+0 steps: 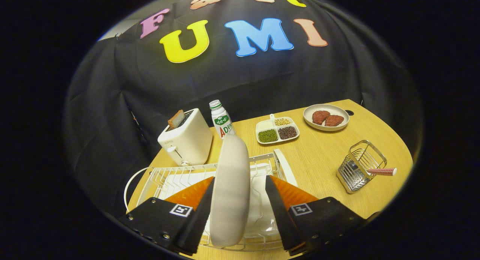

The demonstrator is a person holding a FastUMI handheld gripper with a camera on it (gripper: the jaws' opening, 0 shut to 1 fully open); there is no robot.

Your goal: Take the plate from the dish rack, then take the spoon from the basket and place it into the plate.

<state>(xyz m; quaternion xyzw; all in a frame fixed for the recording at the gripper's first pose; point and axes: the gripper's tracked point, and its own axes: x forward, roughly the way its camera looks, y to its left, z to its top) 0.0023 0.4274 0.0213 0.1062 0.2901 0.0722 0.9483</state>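
A pale plate (230, 189) stands on edge in the white wire dish rack (168, 177), and it sits between my fingers. My gripper (240, 177) is open around it: one finger lies close against one face of the plate, and the other finger stands a small gap off the opposite face. Off to the right of the fingers, a metal wire basket (360, 166) sits on the wooden table (318, 155). The spoon (382, 171) rests in it, its pink striped handle poking out sideways over the basket rim.
Beyond the rack stand a white toaster (186, 140) with a slice of bread and a small white bottle (221, 119). Farther back are a divided dish of beans (277, 130) and a plate with meat pieces (326, 117). The black booth cloth closes the back.
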